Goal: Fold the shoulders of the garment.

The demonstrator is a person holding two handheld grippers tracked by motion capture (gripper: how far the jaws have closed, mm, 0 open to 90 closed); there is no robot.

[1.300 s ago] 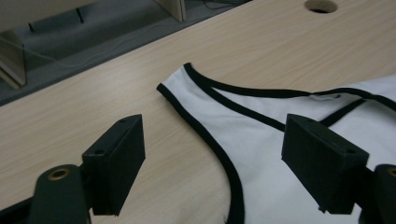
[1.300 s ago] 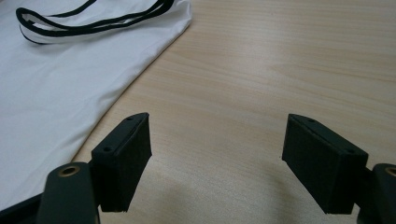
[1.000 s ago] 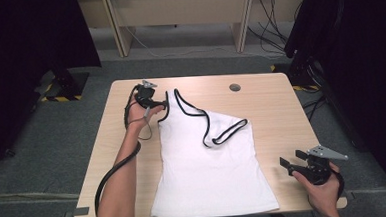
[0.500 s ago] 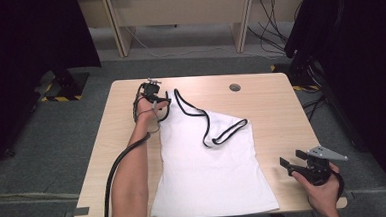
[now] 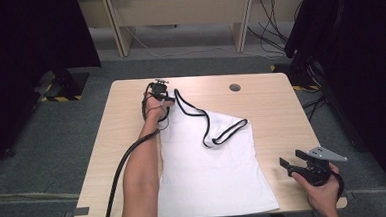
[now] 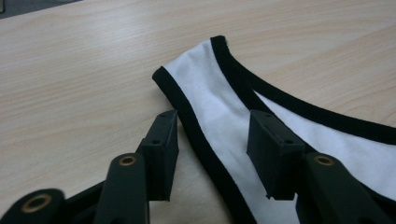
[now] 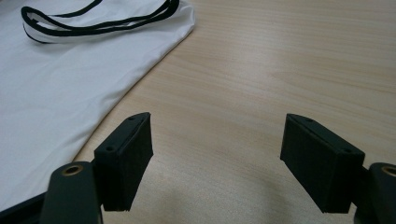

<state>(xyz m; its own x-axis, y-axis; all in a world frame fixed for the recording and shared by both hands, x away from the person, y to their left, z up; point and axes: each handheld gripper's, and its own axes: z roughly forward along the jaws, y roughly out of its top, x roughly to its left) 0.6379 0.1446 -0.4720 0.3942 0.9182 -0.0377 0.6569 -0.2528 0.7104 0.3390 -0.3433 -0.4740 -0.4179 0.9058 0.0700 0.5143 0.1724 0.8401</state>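
Left gripper view is showing the left gripper (image 6: pixel 212 154), fingers closing around but not yet pinching the shirt strap (image 6: pixel 205 100). Right gripper (image 7: pixel 215 158) fingers are staying apart. The soft, floppy shirt is probably drooping when lifted.

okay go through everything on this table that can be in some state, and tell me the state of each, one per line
White tank top: lying flat on the table, hem toward the person, right strap folded down onto the chest.
Left shoulder strap: stretched out on the wood, between the left gripper's jaws, not yet pinched.
Left gripper: open, jaws have just been closing around the strap.
Right gripper: open wide, nothing between the jaws, over bare table beside the top.
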